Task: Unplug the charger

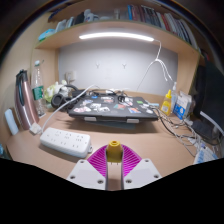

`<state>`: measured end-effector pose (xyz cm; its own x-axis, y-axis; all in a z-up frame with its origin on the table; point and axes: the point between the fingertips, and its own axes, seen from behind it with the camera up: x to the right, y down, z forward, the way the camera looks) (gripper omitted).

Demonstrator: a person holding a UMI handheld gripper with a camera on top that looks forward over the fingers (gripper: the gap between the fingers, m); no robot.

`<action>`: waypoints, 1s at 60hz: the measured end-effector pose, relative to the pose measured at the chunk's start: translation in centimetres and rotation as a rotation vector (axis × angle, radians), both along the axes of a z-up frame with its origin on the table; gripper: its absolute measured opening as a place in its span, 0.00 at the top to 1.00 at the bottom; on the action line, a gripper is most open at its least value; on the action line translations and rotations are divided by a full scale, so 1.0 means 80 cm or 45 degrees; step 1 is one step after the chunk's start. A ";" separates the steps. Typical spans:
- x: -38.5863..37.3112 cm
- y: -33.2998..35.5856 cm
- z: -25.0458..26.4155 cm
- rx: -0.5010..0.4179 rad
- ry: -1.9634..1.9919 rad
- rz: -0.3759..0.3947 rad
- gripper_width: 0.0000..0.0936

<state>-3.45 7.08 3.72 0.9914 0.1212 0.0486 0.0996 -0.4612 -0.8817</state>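
Item 1 — clear plastic bottle [37,82], upright at the desk's left edge, about ten o'clock from the gripper, with small cluttered objects beside it too indistinct to identify.

Item 2 — white rectangular power strip [65,141], lying flat on the wooden desk surface [150,140] at roughly eleven o'clock from the fingers, just ahead of them and to the left. A white cable ran from its far end toward the bottle side. Whether a plug sat in any of its sockets could not be made out.

Item 3 — gripper [115,168], two pale fingers with ribbed magenta pads [100,160]. The jaws were drawn in on a small yellow-tan charger plug [115,152], both pads pressing against its sides, the plug's top standing up between the fingertips. The plug was held clear of the power strip, near it but not touching.

Item 4 — dark flat laptop-like device with patterned stickers [112,105], at twelve o'clock beyond the fingers, mid-desk, with thin cables trailing across it.

Item 5 — long white strip light [115,37], lit, fixed beneath a wooden shelf of books [120,15] at twelve o'clock high.

Item 6 — yellow bottle [167,100], upright at two o'clock, among tangled wires at the desk's right side — next to a dark monitor edge [210,100].
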 end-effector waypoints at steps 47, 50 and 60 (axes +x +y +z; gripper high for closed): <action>-0.005 -0.004 -0.026 -0.090 0.063 0.012 0.06; 0.006 -0.016 -0.019 -0.069 0.061 0.002 0.05; 0.045 -0.061 -0.015 -0.080 0.086 0.013 0.05</action>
